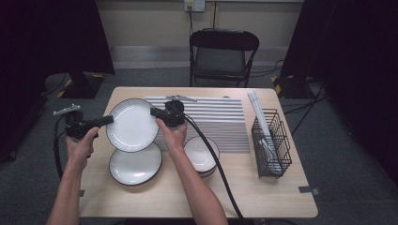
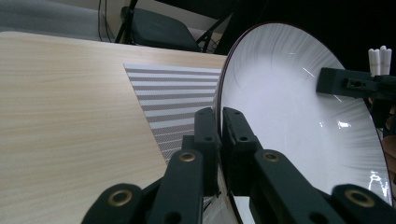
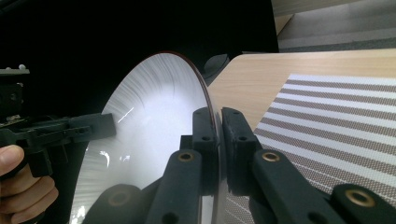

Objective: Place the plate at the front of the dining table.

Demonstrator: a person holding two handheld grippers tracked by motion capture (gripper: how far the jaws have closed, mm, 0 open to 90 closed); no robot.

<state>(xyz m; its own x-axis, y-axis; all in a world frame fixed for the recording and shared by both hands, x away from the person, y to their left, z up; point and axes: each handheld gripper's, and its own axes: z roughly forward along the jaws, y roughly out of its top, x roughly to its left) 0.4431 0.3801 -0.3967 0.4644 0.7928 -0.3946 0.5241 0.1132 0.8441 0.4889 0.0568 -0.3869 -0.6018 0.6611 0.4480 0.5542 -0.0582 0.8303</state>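
Observation:
A white plate with a dark rim (image 1: 131, 124) is held up off the table, tilted, between both grippers. My left gripper (image 1: 109, 120) is shut on its left rim. My right gripper (image 1: 153, 112) is shut on its right rim. In the left gripper view the plate (image 2: 299, 121) stands edge-on between my closed jaws (image 2: 219, 126), with the other gripper (image 2: 355, 86) on its far edge. The right gripper view shows the plate (image 3: 149, 135) pinched between my gripper (image 3: 218, 123) jaws, the other gripper (image 3: 70, 130) opposite.
A second white plate (image 1: 136, 166) lies on the wooden table (image 1: 234, 187) under the raised one. Stacked white bowls (image 1: 202, 154) sit right of it. A striped placemat (image 1: 220, 122) covers the table's back middle. A black wire rack (image 1: 271, 143) stands at the right. A folding chair (image 1: 223, 51) is behind.

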